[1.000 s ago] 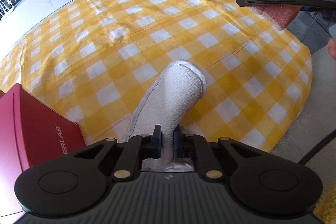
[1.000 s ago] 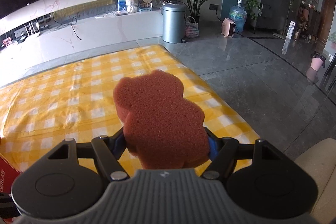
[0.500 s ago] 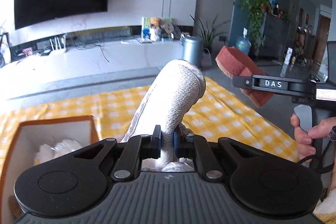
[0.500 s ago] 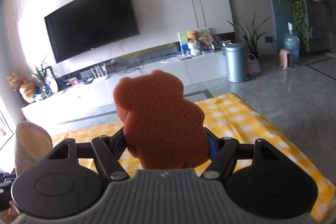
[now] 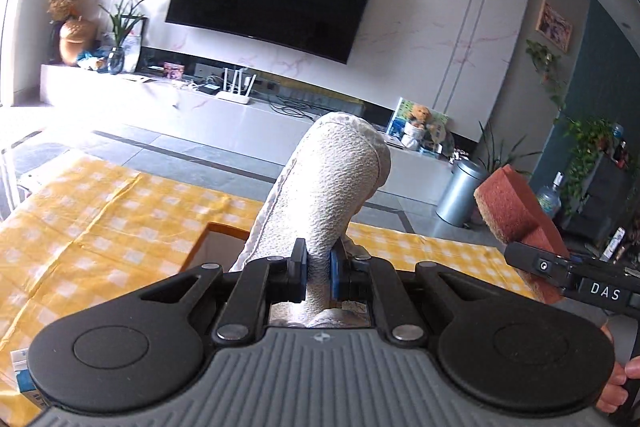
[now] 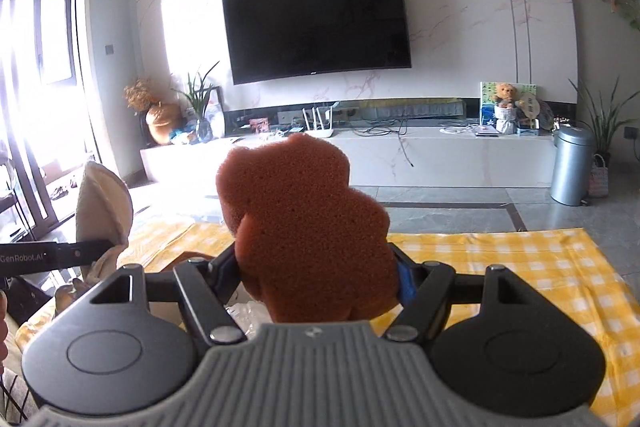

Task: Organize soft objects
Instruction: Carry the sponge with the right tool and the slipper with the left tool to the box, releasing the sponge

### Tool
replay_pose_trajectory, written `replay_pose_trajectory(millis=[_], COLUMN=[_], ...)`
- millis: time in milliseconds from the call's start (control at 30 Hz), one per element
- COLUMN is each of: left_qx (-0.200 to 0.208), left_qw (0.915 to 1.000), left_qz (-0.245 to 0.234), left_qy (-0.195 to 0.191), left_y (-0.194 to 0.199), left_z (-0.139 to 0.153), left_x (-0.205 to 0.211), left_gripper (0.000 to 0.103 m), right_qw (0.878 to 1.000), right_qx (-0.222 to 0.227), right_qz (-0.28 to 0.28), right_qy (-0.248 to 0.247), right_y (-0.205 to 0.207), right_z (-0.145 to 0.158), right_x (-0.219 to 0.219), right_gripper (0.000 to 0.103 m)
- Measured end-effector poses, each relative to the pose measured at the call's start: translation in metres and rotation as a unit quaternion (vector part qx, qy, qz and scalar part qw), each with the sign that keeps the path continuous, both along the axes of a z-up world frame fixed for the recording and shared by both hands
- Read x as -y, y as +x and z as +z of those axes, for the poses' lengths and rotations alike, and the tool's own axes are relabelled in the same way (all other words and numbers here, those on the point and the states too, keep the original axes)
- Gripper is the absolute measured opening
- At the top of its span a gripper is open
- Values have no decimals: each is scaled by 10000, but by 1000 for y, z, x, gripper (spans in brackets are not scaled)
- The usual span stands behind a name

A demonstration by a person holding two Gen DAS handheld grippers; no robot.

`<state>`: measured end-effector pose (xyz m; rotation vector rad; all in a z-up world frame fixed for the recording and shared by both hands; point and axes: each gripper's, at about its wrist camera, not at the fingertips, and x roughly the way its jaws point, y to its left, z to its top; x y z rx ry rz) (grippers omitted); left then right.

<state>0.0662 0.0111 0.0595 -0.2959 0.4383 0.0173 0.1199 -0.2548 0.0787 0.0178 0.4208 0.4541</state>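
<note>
My left gripper (image 5: 318, 275) is shut on a cream terry-cloth piece (image 5: 328, 187) that stands up between its pads, held in the air over the yellow checked cloth (image 5: 100, 219). An orange-rimmed box (image 5: 216, 239) lies just beyond its fingers, mostly hidden. My right gripper (image 6: 316, 279) is shut on a reddish-brown bear-shaped sponge (image 6: 304, 227), also off the table. In the left wrist view the sponge (image 5: 516, 211) shows at the right in the right gripper (image 5: 560, 275). In the right wrist view the cloth piece (image 6: 104, 211) shows at the left.
A person's hand (image 5: 616, 383) grips the right handle. Behind the table run a white TV bench (image 6: 400, 155) with a wall television (image 6: 316, 23), a metal bin (image 6: 570, 167) and potted plants (image 6: 608, 115). White crumpled material (image 6: 244, 311) lies in the box below the right gripper.
Both grippers have risen and tilted up from the table, each still holding its object. The views swung left, from the tablecloth to the television wall, and the box came under the left gripper.
</note>
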Motion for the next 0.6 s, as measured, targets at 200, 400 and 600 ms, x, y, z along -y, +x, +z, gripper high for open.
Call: replay_pose_trajectory(millis=[200,400,600], left_qx=[-230,-440,-526], left_qw=[9987,9931,9899], left_qz=[251,206,221], left_qy=[-388,-1069,-1294], left_y=[-1,-5,-8], left_z=[-27,-48,-56], left_x=[-45,-82,-95], left_gripper=[12,12,12], right_qw=[9979,9883,9752], right_qx=[-186,-368,-704], right_qz=[297,553,674], right_qy=[-549,-1371,-1985], right_y=[6,25,51], right_z=[-18,-42,-65], right_x=[-56,-106,-143], right_gripper=[71,71,71])
